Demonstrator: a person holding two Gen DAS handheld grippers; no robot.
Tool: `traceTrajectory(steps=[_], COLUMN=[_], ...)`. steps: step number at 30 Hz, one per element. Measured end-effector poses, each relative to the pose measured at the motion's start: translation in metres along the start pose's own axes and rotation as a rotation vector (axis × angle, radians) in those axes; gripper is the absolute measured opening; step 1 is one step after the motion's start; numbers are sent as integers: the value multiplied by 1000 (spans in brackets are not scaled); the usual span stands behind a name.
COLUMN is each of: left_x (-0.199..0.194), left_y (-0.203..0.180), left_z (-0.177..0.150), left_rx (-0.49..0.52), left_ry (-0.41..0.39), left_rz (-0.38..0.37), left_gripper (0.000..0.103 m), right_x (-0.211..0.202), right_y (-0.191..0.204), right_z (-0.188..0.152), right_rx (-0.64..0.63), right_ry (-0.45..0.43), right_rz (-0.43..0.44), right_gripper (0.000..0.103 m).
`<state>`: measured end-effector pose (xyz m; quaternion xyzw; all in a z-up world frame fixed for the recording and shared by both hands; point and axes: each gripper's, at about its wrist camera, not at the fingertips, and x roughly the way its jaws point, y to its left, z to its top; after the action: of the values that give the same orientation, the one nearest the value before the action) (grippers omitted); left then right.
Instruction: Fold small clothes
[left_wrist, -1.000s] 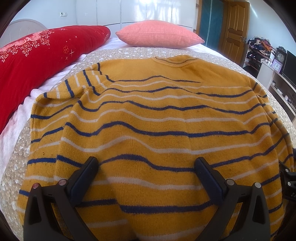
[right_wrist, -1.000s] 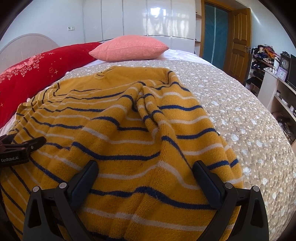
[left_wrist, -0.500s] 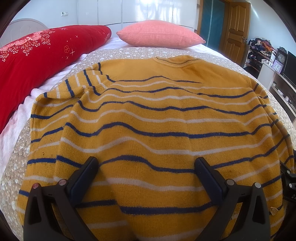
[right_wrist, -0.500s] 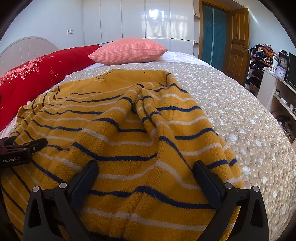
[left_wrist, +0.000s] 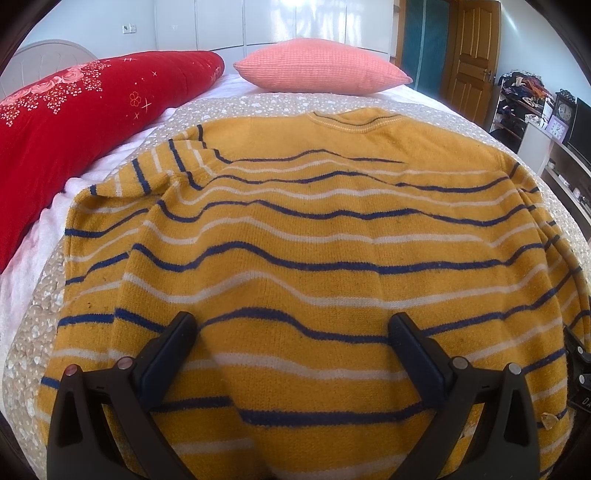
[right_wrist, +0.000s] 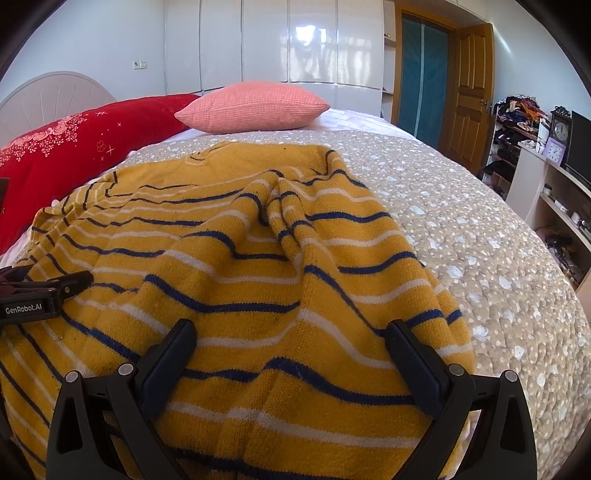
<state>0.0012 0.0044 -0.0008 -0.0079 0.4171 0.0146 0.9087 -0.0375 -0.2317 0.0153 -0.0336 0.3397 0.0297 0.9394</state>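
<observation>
A mustard-yellow sweater with blue and white stripes (left_wrist: 314, 236) lies spread on the bed, collar toward the pillows. Its left sleeve is folded in at the upper left, and its right sleeve is bunched into a ridge (right_wrist: 295, 229). My left gripper (left_wrist: 291, 332) is open over the sweater's hem. My right gripper (right_wrist: 290, 336) is open over the hem by the right sleeve. The left gripper also shows at the left edge of the right wrist view (right_wrist: 44, 291).
The bed has a beige dotted quilt (right_wrist: 480, 243). A red bolster (left_wrist: 74, 122) lies at the left and a pink pillow (left_wrist: 321, 72) at the head. A white shelf unit with clocks (right_wrist: 554, 177) and a wooden door (right_wrist: 469, 96) stand at the right.
Both grippers have lifted and tilted up slightly, so more of the room shows. The sweater has barely moved. Both stay open.
</observation>
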Motion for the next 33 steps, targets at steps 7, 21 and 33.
traceTrajectory(steps=[7, 21, 33], left_x=[2, 4, -19], left_y=[-4, -5, -11], left_z=[2, 7, -10], left_rx=[-14, -44, -131], left_ry=[28, 107, 84], left_rz=[50, 76, 147], left_gripper=[103, 103, 103], right_x=[-1, -2, 10], right_y=[3, 1, 1], right_z=[0, -5, 8], right_rx=[-21, 2, 32], right_ry=[-4, 20, 232], right_rz=[-28, -40, -40], right_gripper=[103, 103, 103])
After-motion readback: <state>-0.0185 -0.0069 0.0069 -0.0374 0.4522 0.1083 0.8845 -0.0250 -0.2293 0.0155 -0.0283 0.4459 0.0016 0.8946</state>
